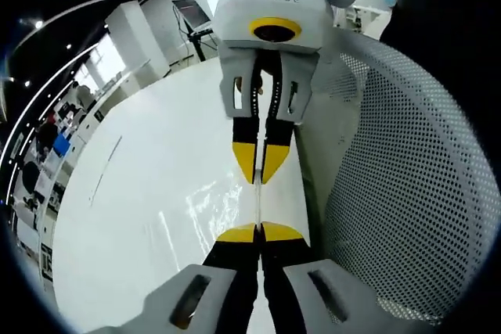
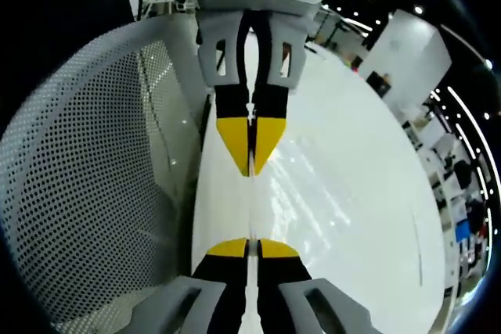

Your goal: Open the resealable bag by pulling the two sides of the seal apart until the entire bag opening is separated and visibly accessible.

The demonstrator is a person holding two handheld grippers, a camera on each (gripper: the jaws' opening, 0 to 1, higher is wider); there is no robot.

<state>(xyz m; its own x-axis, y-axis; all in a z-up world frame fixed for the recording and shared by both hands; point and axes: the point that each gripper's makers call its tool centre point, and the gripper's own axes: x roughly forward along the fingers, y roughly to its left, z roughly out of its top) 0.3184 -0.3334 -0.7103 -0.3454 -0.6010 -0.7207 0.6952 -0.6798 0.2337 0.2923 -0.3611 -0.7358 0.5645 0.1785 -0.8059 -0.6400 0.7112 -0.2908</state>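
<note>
Clear bag (image 1: pixel 257 207) is stretched edge-on between left gripper (image 1: pixel 258 231) and right gripper (image 2: pixel 249 246), both jaws clamping it.

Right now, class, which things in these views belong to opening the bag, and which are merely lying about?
Belongs to the job: resealable bag, clear and hard to see; left tongs and right tongs, both shut on its edge.

Just there: white table; perforated white panel beside the tongs.
</note>
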